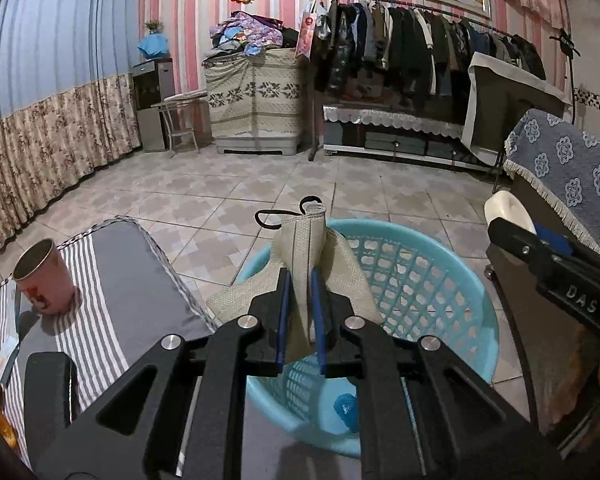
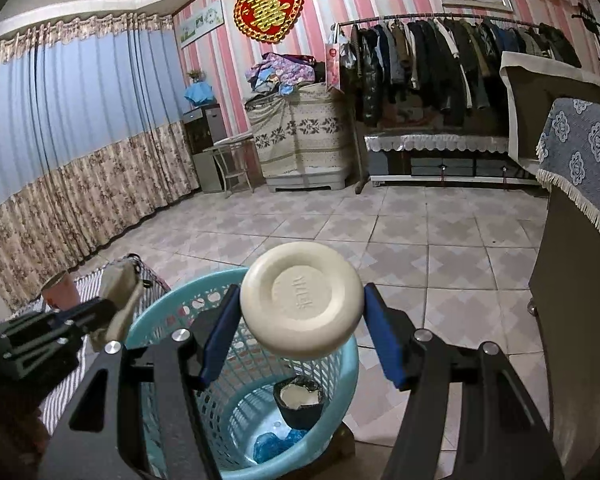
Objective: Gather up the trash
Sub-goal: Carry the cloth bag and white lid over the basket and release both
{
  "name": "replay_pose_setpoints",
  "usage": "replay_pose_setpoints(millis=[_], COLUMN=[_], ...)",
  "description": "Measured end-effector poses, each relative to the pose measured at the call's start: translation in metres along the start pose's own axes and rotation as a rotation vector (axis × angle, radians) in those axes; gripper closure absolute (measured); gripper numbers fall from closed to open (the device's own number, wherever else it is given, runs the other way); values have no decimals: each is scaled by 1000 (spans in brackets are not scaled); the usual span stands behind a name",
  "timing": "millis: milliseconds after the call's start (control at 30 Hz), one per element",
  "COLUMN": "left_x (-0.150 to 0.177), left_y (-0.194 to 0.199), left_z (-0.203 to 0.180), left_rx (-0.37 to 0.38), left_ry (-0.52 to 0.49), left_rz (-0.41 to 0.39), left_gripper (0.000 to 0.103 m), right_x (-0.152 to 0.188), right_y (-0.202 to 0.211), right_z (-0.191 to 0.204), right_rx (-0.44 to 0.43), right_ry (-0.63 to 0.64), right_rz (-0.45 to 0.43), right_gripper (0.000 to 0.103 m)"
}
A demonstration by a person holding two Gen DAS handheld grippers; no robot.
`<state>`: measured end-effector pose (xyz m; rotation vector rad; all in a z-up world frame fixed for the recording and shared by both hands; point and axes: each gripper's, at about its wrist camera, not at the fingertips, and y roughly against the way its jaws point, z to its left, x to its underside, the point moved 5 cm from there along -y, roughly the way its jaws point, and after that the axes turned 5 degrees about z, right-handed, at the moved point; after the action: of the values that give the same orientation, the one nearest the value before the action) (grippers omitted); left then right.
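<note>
Beige woven cloth (image 1: 300, 248), soft, limp: my left gripper (image 1: 300, 292) pinches mid-fold | right gripper (image 2: 300, 320) clamps hard slick soap (image 2: 302, 300), wide, over basket (image 2: 172, 312)

The left gripper (image 1: 300, 284) points forward and a little down, with its black linkage arms spreading toward the near edge of its own view. Its jaws stand close together and the blue pads (image 1: 285, 316) press on a beige cloth mask (image 1: 300, 248) from both sides. The right gripper (image 2: 302, 312) also tilts slightly down, to the right of the left one. Its jaws stand wider apart and clamp a round white soap (image 2: 302, 300) between the blue pads (image 2: 384, 336).
</note>
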<state>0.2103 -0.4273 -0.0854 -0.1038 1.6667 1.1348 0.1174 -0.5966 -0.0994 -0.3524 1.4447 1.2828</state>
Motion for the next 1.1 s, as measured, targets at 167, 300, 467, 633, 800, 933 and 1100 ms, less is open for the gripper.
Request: replay_pose_setpoints(millis=[167, 300, 467, 633, 800, 933, 1100], left_x=[3, 6, 8, 10, 12, 18, 20], left_y=[-10, -5, 18, 45, 54, 53, 53], left_z=[3, 13, 30, 50, 68, 79, 84], left_rx=[-17, -85, -167, -225, -245, -254, -268], left_ry=[7, -3, 7, 48, 107, 136, 152], left_rz=[21, 27, -15, -73, -86, -79, -90], left_gripper=[76, 50, 24, 7, 5, 5, 5], right_x=[4, 5, 6, 6, 8, 11, 16], right_y=[-8, -10, -15, -17, -24, -31, -40], right_z=[3, 5, 8, 9, 26, 41, 53], right_rx=[-4, 0, 6, 2, -14, -20, -20], right_ry=[5, 9, 20, 23, 27, 58, 91], right_rz=[23, 35, 52, 56, 64, 67, 85], right_gripper=[42, 42, 42, 42, 42, 42, 41])
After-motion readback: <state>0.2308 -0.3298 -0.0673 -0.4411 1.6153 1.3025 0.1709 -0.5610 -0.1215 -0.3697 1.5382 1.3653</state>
